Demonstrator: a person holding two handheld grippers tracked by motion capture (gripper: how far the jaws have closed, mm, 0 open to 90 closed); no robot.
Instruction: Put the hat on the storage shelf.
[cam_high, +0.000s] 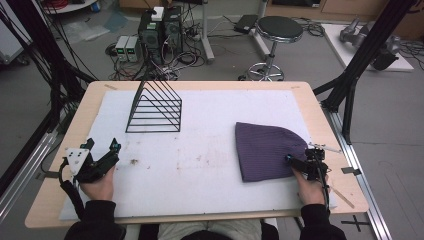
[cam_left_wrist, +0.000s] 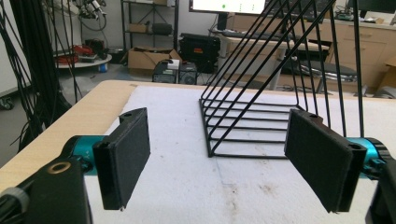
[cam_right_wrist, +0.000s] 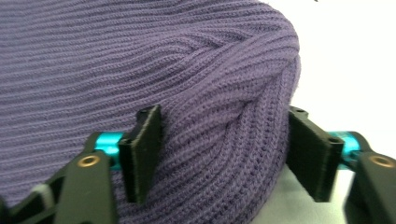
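A purple knitted beanie (cam_high: 267, 150) lies flat on the white mat (cam_high: 200, 170) at the right of the table. My right gripper (cam_high: 299, 162) comes at its near right edge. In the right gripper view the beanie's (cam_right_wrist: 187, 60) rim is bunched into a raised fold between the two pads (cam_right_wrist: 142, 144), which press on it from both sides. My left gripper (cam_high: 103, 145) rests at the mat's left edge, open, with nothing between its pads (cam_left_wrist: 126, 154). It faces a black wire rack (cam_left_wrist: 261, 116) a short way ahead.
The black wire rack (cam_high: 155, 107) stands upright at the back left of the mat. The wooden table (cam_high: 90, 100) shows around the mat's edges. A black stool (cam_high: 279, 29), computer boxes and cables are on the floor beyond the far edge.
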